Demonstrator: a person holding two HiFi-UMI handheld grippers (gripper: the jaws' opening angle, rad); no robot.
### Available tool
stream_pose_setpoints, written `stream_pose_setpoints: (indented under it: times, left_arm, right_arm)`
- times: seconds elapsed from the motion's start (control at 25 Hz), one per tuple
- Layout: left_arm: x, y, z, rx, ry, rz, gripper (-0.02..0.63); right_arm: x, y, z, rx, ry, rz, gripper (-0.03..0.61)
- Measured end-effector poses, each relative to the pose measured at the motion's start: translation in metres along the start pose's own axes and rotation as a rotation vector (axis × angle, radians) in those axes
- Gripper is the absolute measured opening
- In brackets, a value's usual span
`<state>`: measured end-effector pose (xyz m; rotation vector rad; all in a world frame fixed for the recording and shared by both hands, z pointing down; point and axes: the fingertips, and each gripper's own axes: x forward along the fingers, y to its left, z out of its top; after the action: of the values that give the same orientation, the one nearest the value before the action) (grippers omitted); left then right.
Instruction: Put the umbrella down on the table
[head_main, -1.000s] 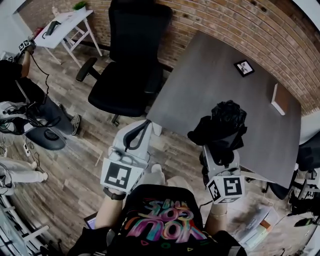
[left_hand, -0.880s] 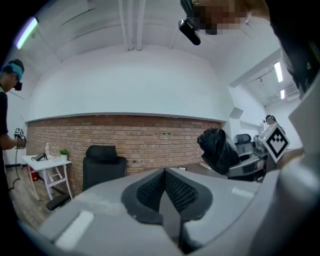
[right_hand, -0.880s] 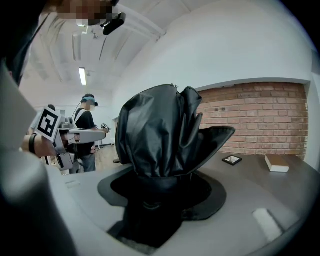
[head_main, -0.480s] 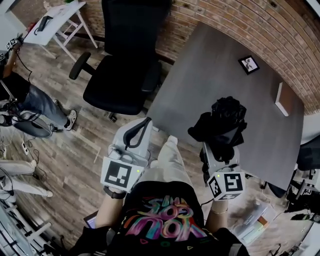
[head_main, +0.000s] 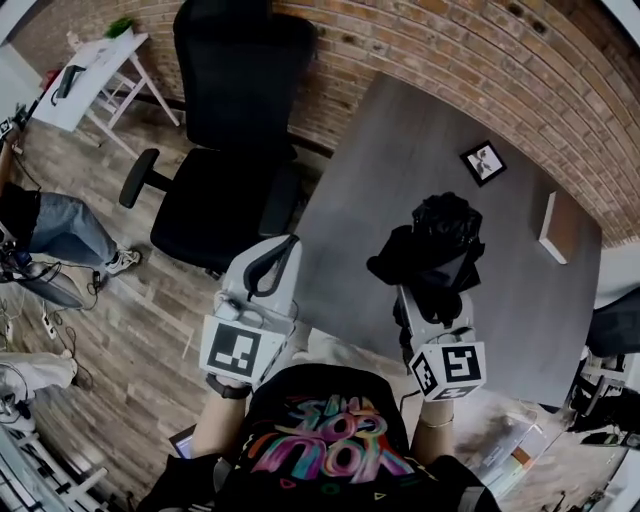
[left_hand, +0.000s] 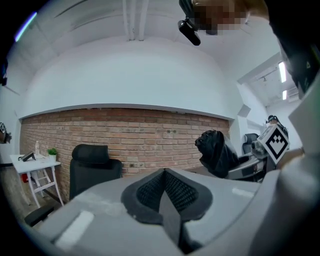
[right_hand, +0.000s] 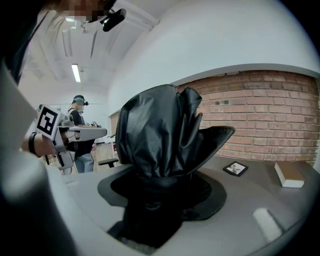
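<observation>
The left gripper (left_hand: 164, 197) had its fingers pressed together with nothing between them. The right gripper (right_hand: 152, 200) had its fingers pinching the lower end of the umbrella (right_hand: 160, 127). The umbrella was black and folded, with glossy, crumpled cloth bunched at the top and one flap sticking out sideways. It stood upright over the near part of the grey desk (head_main: 400, 150). Farther back on the desk lay a small framed picture (head_main: 484, 161) and a book (head_main: 556, 227), well apart.
</observation>
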<state>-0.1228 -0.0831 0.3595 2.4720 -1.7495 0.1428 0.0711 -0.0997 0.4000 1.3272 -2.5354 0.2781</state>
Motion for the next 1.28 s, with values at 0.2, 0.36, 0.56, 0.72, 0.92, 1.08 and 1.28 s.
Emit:
stream_pose_setpoints:
  times: [0.2, 0.36, 0.56, 0.72, 0.92, 1.08, 1.28]
  left_arm:
    - [0.051, 0.0, 0.011, 0.013, 0.004, -0.013, 0.0]
    - [0.082, 0.001, 0.018, 0.033, 0.012, -0.025, 0.0]
    - [0.111, 0.0, 0.023, 0.043, 0.031, -0.065, 0.0]
    - [0.128, 0.001, 0.029, 0.049, 0.023, -0.106, 0.0]
    - [0.139, 0.0, 0.033, 0.053, 0.018, -0.155, 0.0]
    - [0.141, -0.006, 0.034, 0.054, 0.013, -0.187, -0.001]
    - [0.141, 0.0, 0.031, 0.035, 0.021, -0.21, 0.0]
  right_arm:
    - [0.027, -0.04, 0.013, 0.01, 0.0, -0.01, 0.255]
    - [0.044, -0.067, 0.021, 0.013, -0.002, -0.018, 0.255]
    - [0.054, -0.089, 0.024, 0.056, 0.011, -0.047, 0.255]
    - [0.059, -0.095, 0.023, 0.065, 0.021, -0.074, 0.255]
    - [0.059, -0.096, 0.026, 0.076, 0.02, -0.099, 0.256]
    - [0.059, -0.097, 0.025, 0.061, 0.034, -0.117, 0.256]
    - [0.071, -0.093, 0.02, 0.049, 0.068, -0.121, 0.256]
